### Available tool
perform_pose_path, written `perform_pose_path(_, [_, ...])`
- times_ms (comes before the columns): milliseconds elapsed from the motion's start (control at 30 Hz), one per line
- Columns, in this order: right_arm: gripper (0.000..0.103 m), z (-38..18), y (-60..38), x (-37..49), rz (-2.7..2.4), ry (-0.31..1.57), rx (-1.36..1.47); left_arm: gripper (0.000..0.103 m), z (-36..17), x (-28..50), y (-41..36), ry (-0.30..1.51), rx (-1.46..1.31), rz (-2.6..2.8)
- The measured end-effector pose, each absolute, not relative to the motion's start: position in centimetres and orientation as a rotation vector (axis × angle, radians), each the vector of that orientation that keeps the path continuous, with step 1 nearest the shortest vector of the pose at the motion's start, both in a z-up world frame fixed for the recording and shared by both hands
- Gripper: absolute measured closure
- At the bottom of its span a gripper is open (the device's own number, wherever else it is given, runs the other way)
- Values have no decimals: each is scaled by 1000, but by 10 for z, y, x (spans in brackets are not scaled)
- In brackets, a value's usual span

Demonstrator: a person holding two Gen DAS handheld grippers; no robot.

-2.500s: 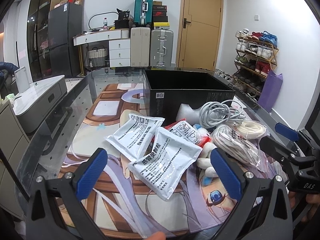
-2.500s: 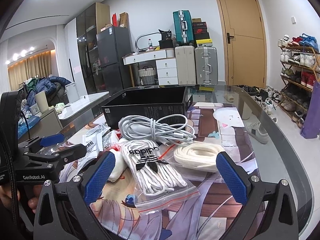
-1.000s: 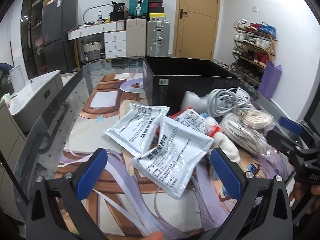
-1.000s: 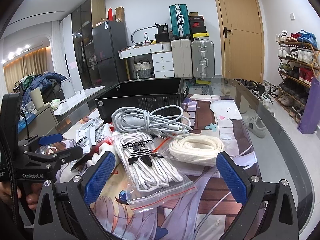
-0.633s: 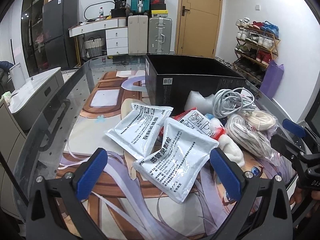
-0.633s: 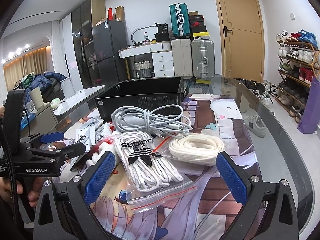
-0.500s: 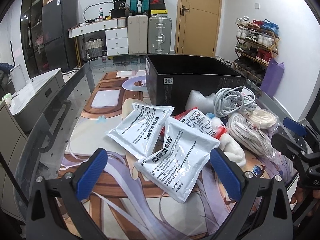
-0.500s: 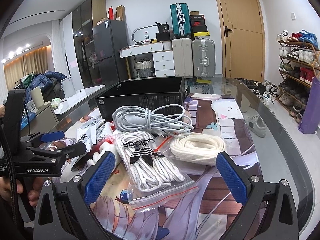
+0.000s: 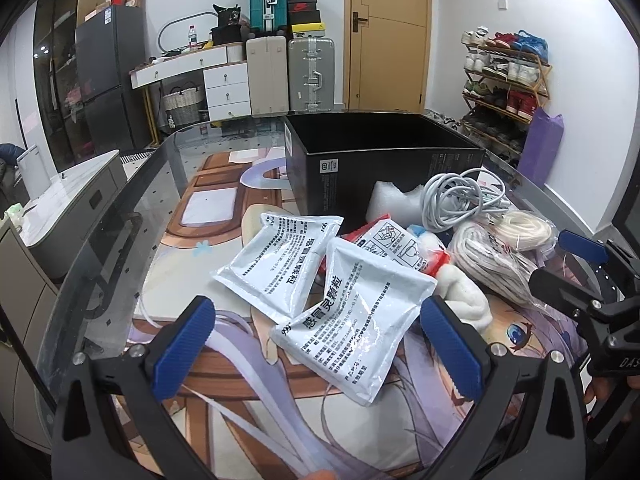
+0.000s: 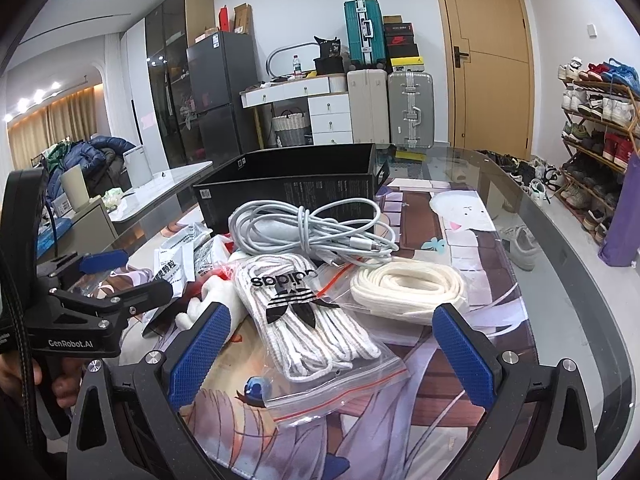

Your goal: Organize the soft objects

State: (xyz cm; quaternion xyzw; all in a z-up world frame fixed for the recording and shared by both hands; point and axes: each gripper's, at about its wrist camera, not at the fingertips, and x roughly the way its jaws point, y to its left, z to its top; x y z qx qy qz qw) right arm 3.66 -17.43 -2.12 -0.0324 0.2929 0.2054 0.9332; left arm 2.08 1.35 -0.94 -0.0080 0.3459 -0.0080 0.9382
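On the glass table point(image 9: 100, 248), over a printed cartoon mat point(image 9: 224, 364), we find the soft items heaped just in front of an open black box point(image 9: 384, 160).

We hold the left gripper point(image 9: 316, 344) low above the near edge of the mat, jaws spread wide and empty, its blue pads flanking the nearer white sachet point(image 9: 352, 320) without touching it. That sachet partly overlaps a second white sachet point(image 9: 280, 256) lying to its left. Behind them we note a red-and-white packet point(image 9: 396, 244), a white plush piece point(image 9: 464, 292) and a piece of white foam point(image 9: 392, 200) against the box wall.

We hold the right gripper point(image 10: 332, 348) likewise above the mat, jaws wide apart and holding nothing. Between its pads, but further forward, lies a zip bag of white laces point(image 10: 316, 312) marked with a black logo. Just to the right of it sits a second bag with a cream lace coil point(image 10: 404, 284). A grey cable bundle point(image 10: 308, 232) rests behind both, touching the box front.

Each wrist view shows the other gripper at its edge, gripped by a hand point(image 10: 60, 380).

We cannot tell from these views whether the box holds anything.
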Motion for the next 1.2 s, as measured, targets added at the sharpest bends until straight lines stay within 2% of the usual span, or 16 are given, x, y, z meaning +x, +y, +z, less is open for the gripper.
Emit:
perform_pose_path(400, [0, -22, -175, 39, 415, 609, -65, 2, -11, 30, 17, 738, -60, -97])
perform_pose_path(567, [0, -23, -176, 44, 414, 623, -56, 15, -11, 30, 8, 736, -15, -145])
perform_pose_path(733, [0, -23, -176, 45, 406, 621, -68, 20, -14, 30, 1, 738, 29, -162])
perform_pose_path(833, [0, -25, -176, 46, 404, 626, -73, 28, -16, 31, 0, 749, 11, -188])
perform_pose_path(1200, [0, -26, -177, 46, 411, 629, -64, 44, -17, 33, -3, 767, 32, -218])
